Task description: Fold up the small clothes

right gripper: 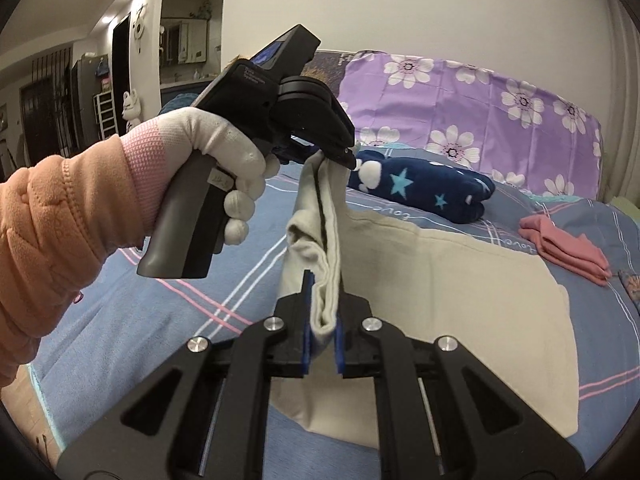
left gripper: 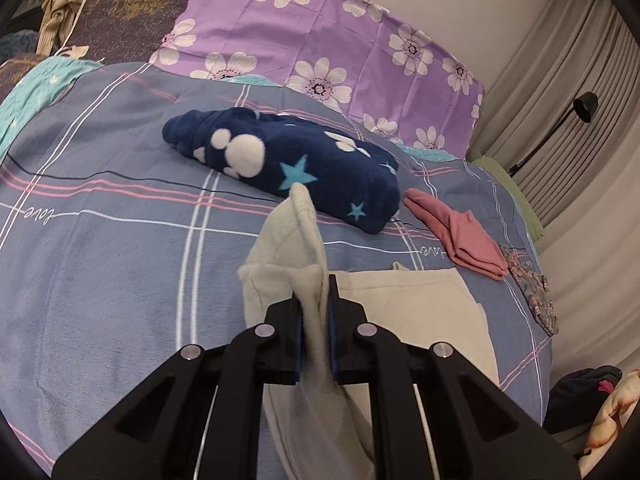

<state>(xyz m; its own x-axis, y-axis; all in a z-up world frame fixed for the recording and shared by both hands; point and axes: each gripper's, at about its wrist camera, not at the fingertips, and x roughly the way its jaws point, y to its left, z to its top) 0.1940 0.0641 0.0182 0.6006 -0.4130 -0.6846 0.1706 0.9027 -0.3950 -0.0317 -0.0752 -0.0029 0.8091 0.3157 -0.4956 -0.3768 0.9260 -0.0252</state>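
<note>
A cream garment (left gripper: 416, 304) lies partly on the striped blue bedspread (left gripper: 120, 264); it also shows in the right wrist view (right gripper: 460, 280). My left gripper (left gripper: 314, 300) is shut on one raised edge of the cream garment. In the right wrist view the left gripper (right gripper: 344, 156) holds that edge up, gripped by a gloved hand. My right gripper (right gripper: 323, 312) is shut on another bunched edge of the same garment, lifted above the bed. The rest of the garment lies flat.
A folded navy fleece with stars (left gripper: 296, 164) (right gripper: 428, 188) lies beyond the garment. A folded pink cloth (left gripper: 460, 236) (right gripper: 568, 248) lies to the right. A purple floral pillow (left gripper: 320, 40) is at the head, and a floral patterned cloth (left gripper: 532, 288) at the bed's right edge.
</note>
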